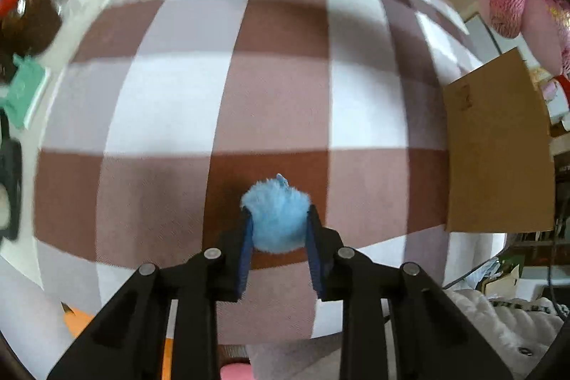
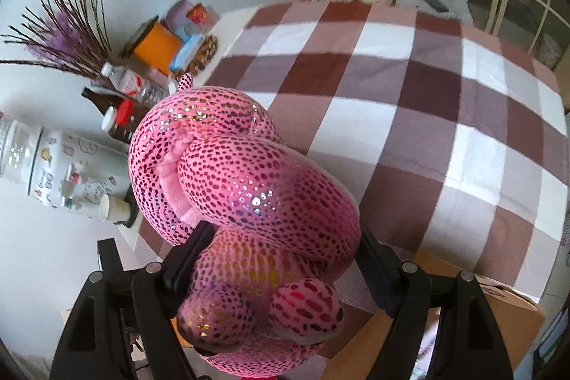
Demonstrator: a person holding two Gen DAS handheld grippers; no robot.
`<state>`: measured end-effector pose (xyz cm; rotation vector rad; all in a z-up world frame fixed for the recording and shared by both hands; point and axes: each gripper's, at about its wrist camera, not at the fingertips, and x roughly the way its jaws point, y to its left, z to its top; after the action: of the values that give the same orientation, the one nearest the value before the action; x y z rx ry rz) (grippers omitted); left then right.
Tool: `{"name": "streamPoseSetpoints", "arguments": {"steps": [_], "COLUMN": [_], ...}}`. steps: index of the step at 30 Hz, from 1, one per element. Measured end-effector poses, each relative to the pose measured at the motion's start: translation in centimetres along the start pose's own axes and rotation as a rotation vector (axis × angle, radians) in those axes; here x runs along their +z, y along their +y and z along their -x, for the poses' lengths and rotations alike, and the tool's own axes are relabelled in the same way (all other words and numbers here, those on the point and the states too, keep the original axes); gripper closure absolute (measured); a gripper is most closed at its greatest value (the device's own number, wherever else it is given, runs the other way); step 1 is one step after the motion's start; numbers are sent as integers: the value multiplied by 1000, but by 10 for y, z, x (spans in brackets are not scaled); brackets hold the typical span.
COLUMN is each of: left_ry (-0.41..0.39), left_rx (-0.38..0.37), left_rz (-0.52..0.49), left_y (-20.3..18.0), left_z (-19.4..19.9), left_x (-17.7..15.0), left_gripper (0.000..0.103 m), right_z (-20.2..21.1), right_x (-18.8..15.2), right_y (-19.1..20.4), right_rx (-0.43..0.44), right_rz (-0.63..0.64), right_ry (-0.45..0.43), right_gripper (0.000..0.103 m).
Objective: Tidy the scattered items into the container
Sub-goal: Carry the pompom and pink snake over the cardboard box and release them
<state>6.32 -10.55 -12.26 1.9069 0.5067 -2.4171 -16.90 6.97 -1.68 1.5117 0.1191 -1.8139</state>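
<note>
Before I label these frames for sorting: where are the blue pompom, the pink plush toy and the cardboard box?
blue pompom (image 1: 276,218), left wrist view, fluffy middle.
pink plush toy (image 2: 263,187), right wrist view, spotted body.
cardboard box (image 1: 498,145), left wrist view, flat brown side.

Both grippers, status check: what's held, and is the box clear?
Left gripper shut on blue pompom. Right gripper shut on pink plush. Cardboard box at table edge, nothing blocking.

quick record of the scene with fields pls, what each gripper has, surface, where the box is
left gripper: shut on blue pompom
right gripper: shut on pink plush toy, jaws wide
surface: checked tablecloth
container: cardboard box, at the table's right edge in the left wrist view
clutter: white jar and bottles by the wall
</note>
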Motion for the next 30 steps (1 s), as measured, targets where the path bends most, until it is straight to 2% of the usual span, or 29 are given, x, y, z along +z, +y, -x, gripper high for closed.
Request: {"name": "streamPoseSetpoints", "arguments": {"steps": [7, 14, 21, 25, 30], "left_ry": [-123, -167, -144, -119, -71], "left_rx": [-16, -98, -235, -271, -296], "left_rz": [-149, -372, -599, -706, -798], "left_y": [-60, -142, -237, -282, -323], "left_z": [39, 65, 72, 66, 53], "left_x": [42, 72, 84, 77, 65], "left_gripper": [76, 76, 76, 76, 75], "right_z": [58, 112, 151, 160, 164], "right_x": [-21, -61, -113, -139, -164], "right_y": [-35, -77, -113, -125, -136], "right_rx": [-32, -68, -134, -182, -188], "right_rz": [-78, -221, -379, -436, -497], "right_ry": [-99, -215, -314, -330, -353], "right_gripper": [23, 23, 23, 23, 23]}}
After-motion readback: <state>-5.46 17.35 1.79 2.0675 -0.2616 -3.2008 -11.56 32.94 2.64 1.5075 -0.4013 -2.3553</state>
